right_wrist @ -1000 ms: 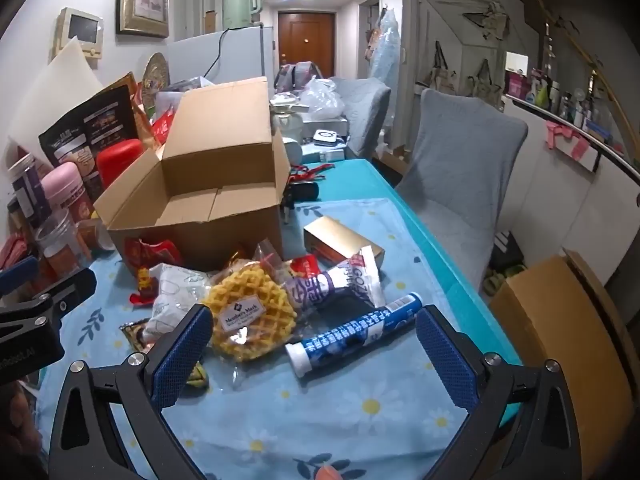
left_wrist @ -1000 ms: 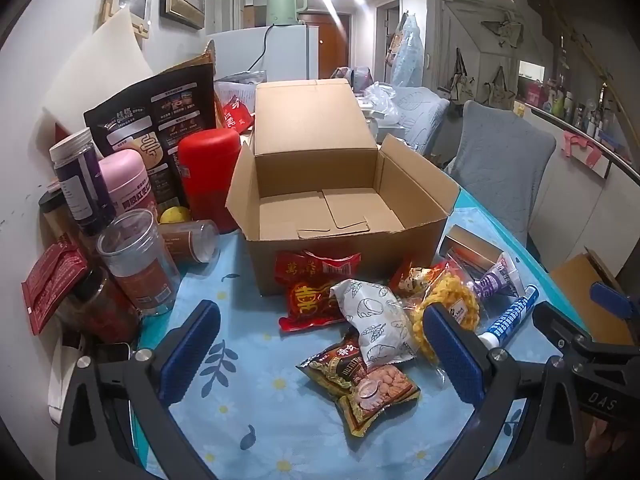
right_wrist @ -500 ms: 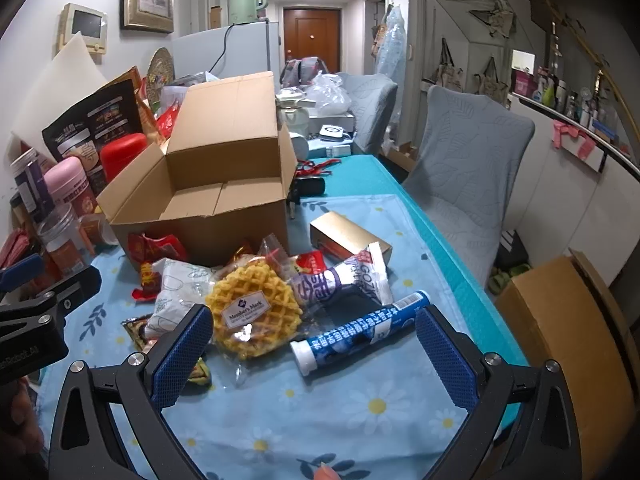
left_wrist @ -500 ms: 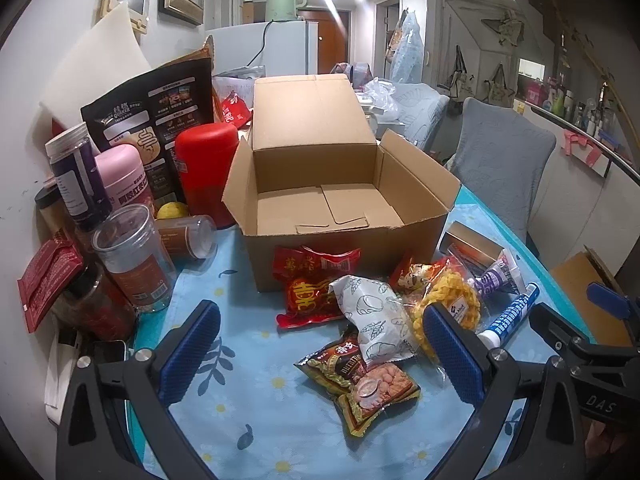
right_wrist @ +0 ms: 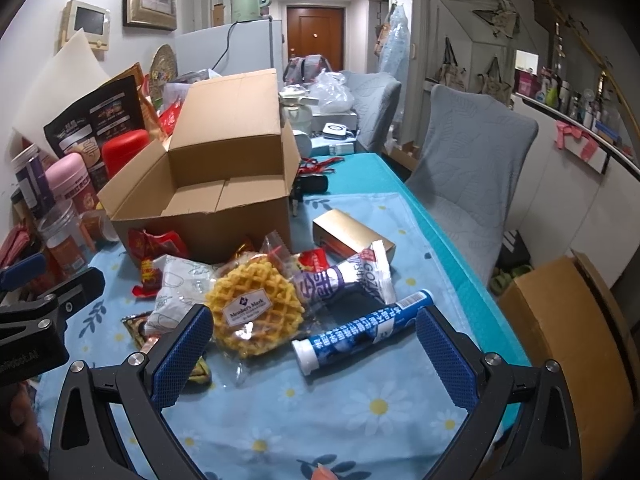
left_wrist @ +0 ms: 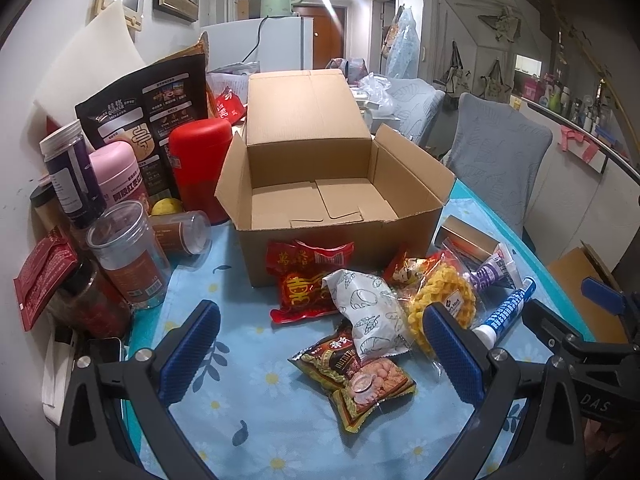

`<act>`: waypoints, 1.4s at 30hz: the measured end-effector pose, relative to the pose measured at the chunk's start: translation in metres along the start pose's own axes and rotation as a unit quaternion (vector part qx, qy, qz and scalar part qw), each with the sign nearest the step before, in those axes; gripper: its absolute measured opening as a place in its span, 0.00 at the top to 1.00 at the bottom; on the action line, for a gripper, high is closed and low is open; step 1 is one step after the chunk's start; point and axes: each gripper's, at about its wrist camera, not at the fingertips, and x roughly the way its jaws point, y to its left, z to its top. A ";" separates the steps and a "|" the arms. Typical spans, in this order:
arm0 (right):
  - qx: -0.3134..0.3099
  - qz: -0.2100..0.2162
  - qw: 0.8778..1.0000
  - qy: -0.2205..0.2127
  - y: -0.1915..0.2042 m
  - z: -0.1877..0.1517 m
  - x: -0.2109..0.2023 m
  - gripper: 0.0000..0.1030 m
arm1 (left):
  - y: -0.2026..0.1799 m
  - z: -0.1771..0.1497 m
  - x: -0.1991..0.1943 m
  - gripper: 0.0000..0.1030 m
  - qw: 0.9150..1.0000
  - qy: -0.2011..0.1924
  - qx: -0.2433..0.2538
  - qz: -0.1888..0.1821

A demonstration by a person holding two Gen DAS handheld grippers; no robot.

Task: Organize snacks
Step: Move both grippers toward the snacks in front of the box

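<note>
Several snacks lie heaped on the table [right_wrist: 400, 408] just in front of the open box [left_wrist: 320, 184]: a red pack [left_wrist: 304, 284], a white pouch [left_wrist: 372, 312], a nut bag [left_wrist: 356, 376], a waffle [right_wrist: 254, 312] and a blue tube [right_wrist: 360, 332] nearest the right edge. Jars [left_wrist: 128, 256] crowd the left edge — bare cloth shows only toward the near edge. Both the left gripper [left_wrist: 320, 352] and the right gripper [right_wrist: 312, 356] hover there, fingers spread wide, holding and touching nothing.
</note>
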 end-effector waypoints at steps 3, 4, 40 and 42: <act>-0.002 0.002 1.000 0.001 0.000 -0.001 0.000 0.00 | -0.001 -0.001 0.000 0.00 1.000 0.003 0.000 -0.003; -0.003 0.002 1.000 0.001 0.000 -0.001 0.000 0.00 | -0.001 -0.001 0.001 0.00 1.000 0.004 -0.001 -0.004; -0.009 0.017 1.000 -0.011 0.000 -0.021 -0.027 0.00 | -0.002 -0.022 -0.026 0.00 1.000 -0.002 -0.021 -0.017; -0.010 0.020 1.000 -0.009 -0.001 -0.025 -0.027 0.00 | -0.003 -0.026 -0.027 0.00 0.999 0.000 -0.021 -0.024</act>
